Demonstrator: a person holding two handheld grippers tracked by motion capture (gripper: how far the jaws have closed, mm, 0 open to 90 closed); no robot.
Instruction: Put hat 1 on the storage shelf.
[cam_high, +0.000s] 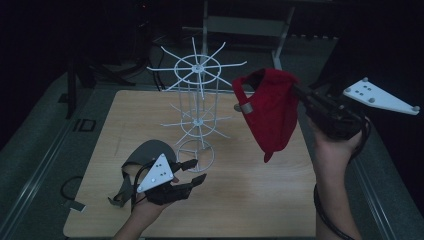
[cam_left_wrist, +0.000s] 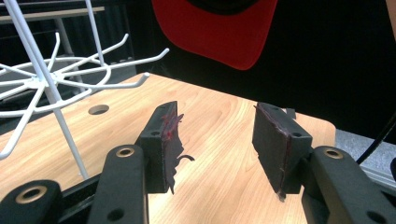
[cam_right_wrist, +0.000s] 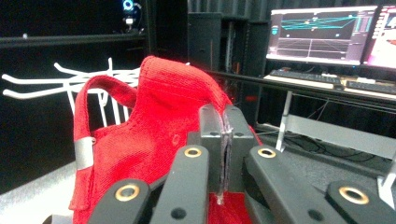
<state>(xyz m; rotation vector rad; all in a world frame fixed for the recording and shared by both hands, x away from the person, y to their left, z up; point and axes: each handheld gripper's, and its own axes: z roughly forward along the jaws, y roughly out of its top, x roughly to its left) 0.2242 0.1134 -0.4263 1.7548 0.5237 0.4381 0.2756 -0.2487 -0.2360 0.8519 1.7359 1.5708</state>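
Note:
A red cap (cam_high: 270, 112) hangs in the air over the table's right side, its brim pointing down. My right gripper (cam_high: 300, 92) is shut on the cap's fabric; in the right gripper view the jaws (cam_right_wrist: 224, 140) pinch the red cap (cam_right_wrist: 154, 121) tightly. A white wire rack (cam_high: 197, 100) stands on the wooden table (cam_high: 260, 190), just left of the cap. My left gripper (cam_high: 196, 171) hovers low by the rack's base, open with nothing between its fingers (cam_left_wrist: 217, 140). A grey cap (cam_high: 145, 152) lies on the table just behind the left hand.
The rack's arms (cam_left_wrist: 46, 84) reach out to the left in the left gripper view, with the red brim (cam_left_wrist: 215, 28) above. A hole (cam_left_wrist: 98, 109) is in the tabletop. Monitors (cam_right_wrist: 322, 35) and a metal frame (cam_high: 240, 25) stand beyond the table.

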